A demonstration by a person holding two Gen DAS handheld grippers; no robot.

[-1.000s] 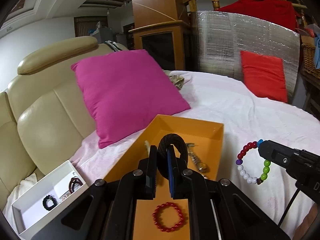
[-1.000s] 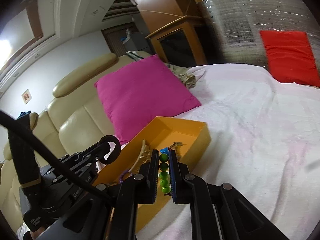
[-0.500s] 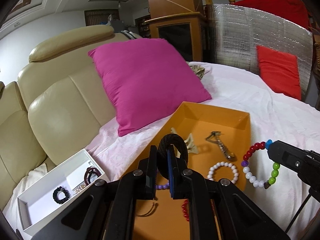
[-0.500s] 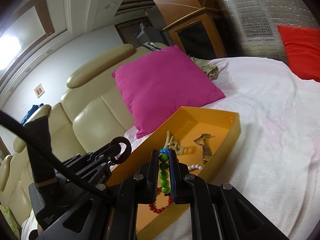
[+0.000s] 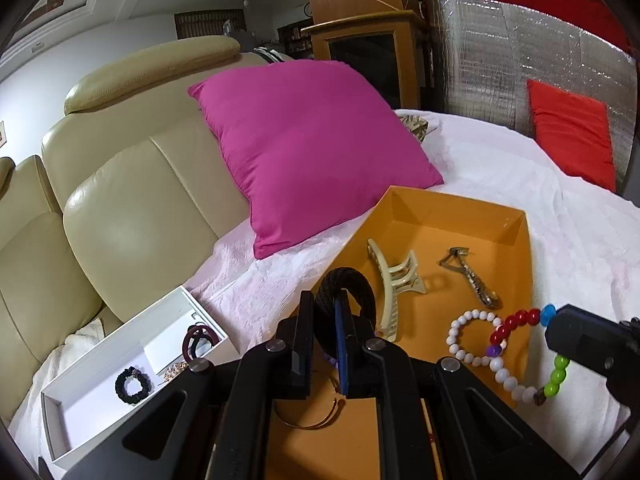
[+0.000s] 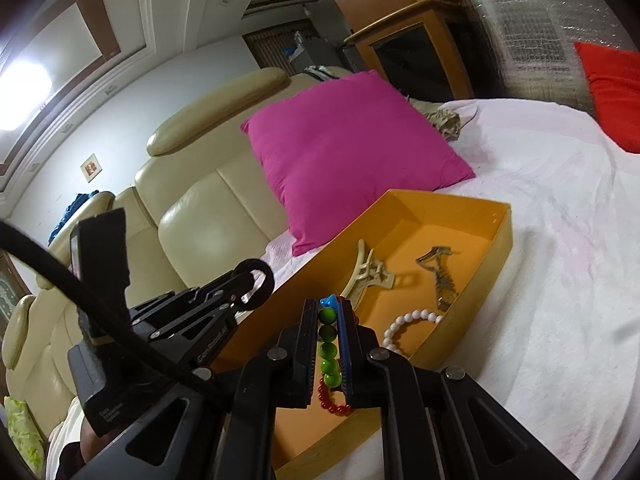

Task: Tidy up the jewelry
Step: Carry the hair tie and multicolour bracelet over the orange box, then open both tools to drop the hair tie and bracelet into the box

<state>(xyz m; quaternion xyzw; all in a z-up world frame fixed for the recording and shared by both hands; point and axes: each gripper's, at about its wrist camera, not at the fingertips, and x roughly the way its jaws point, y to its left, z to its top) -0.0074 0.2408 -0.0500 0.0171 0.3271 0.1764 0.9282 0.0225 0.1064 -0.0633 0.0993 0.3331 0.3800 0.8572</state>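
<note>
Left wrist view first: the left gripper [image 5: 325, 344] has its fingers clenched on a black hair tie [image 5: 345, 286], which stands up as a loop between them; its lower part is hidden behind the finger pads. Under the fingers lies the orange tray [image 5: 516, 248], its near end cut off by the gripper body. Ahead of the fingers in the tray: a cream claw clip [image 5: 394, 280] and a small metal piece [image 5: 470, 276], hard to identify. Right of the fingers a white bead bracelet [image 5: 466, 334] lies in the tray, and a thin gold bangle [image 5: 308, 420] peeks out below, partly covered. Far right, the right gripper [image 5: 560, 330] grips a multicolour bead bracelet [image 5: 516, 320], which hangs over the tray's right side. Left of the fingers, a white box [image 5: 100, 364] holds dark hair ties; its small contents are tough to make out.

Right wrist view now: the right gripper [image 6: 329, 344] has its fingers pinched on the green beads of the multicolour bead bracelet [image 6: 328, 344]; the rest of that bracelet is hidden. A red bead bracelet [image 6: 334, 402] shows only partly beneath the fingers. Left of them, the left gripper [image 6: 244, 288] carries the hair tie [image 6: 260, 284].

All of it sits on a white bedsheet [image 6: 560, 240] beside a pink pillow [image 6: 348, 152] and a cream leather headboard [image 6: 200, 208].
</note>
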